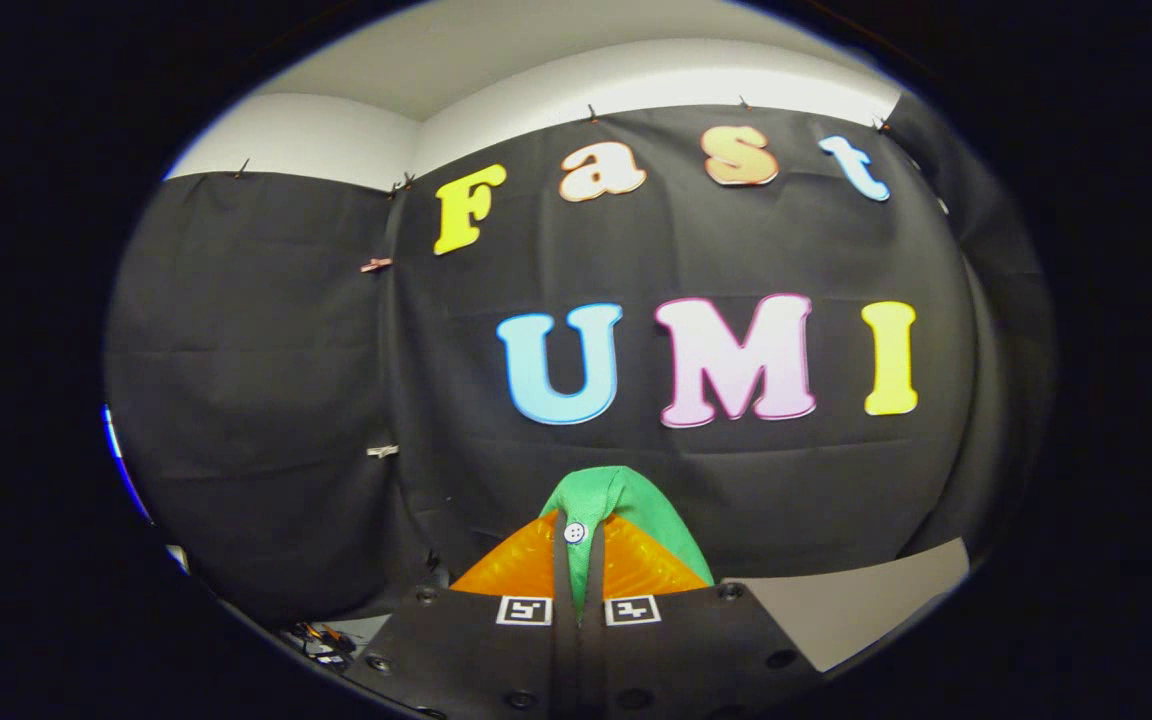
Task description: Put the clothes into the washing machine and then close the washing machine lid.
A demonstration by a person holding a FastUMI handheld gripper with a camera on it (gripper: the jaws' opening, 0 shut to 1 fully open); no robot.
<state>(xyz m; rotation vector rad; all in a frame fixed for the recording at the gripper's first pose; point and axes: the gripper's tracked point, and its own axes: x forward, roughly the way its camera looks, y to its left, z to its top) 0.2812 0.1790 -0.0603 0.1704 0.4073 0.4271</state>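
The gripper [576, 560] has its orange fingers [516, 570] pinched nearly together on a green garment [626, 500] with a white button [575, 532], which bunches up toward 12 o'clock, grey tabletop [856, 605] off at 3 o'clock.

gripper [576, 545] closed, orange fingers [521, 570] pinching cloth

Gripper [576, 545]: two orange ribbed fingers [521, 570] on a black body. Each finger base carries a small square black-and-white marker [524, 610]. Dark round screws [426, 594] stud the body plate.
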